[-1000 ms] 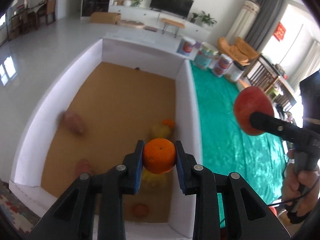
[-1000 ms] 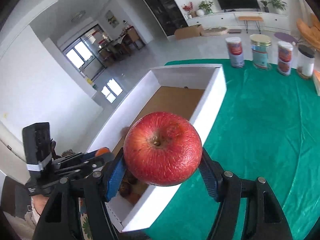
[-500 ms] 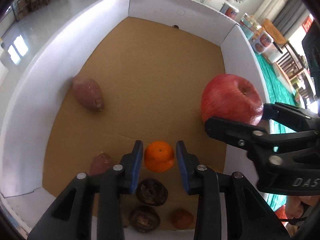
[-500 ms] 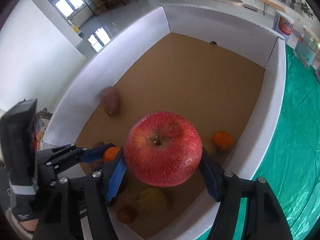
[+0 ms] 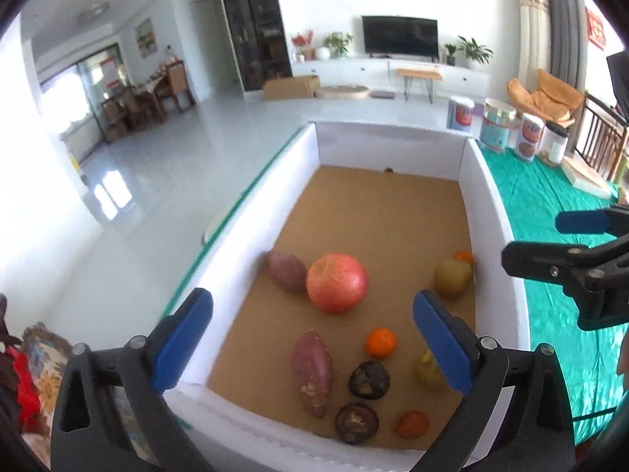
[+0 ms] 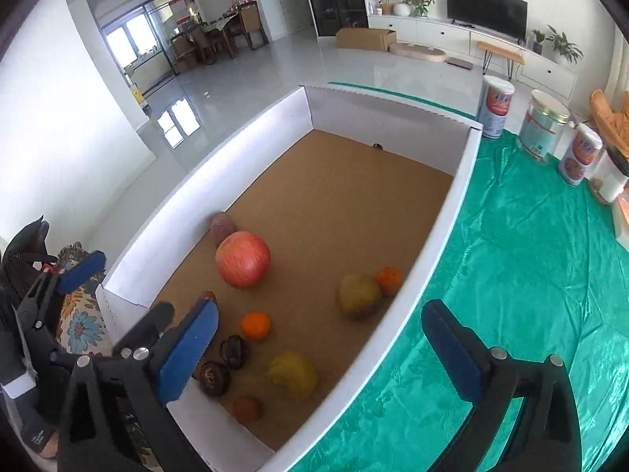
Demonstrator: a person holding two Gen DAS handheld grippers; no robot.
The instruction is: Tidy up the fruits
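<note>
A white-walled box (image 5: 489,212) (image 6: 440,232) with a brown floor holds the fruit. A big red apple (image 5: 337,283) (image 6: 243,259) lies beside a sweet potato (image 5: 287,269). A small orange (image 5: 380,342) (image 6: 255,325) lies near a second sweet potato (image 5: 312,371), two dark fruits (image 5: 368,379) (image 6: 235,352), yellow fruits (image 6: 293,373) (image 6: 359,295) and another orange (image 6: 388,278). My left gripper (image 5: 312,340) is open and empty above the box's near end. My right gripper (image 6: 318,348) is open and empty over the box's right wall; it also shows in the left wrist view (image 5: 578,244).
The box stands on a green cloth (image 6: 530,275). Several tins and jars (image 6: 544,126) (image 5: 497,126) stand at the cloth's far end. A patterned fabric (image 6: 80,326) lies by the box's near left corner.
Both grippers opened and pulled back up. The apple and the small orange left the jaws and now lie on the box floor.
</note>
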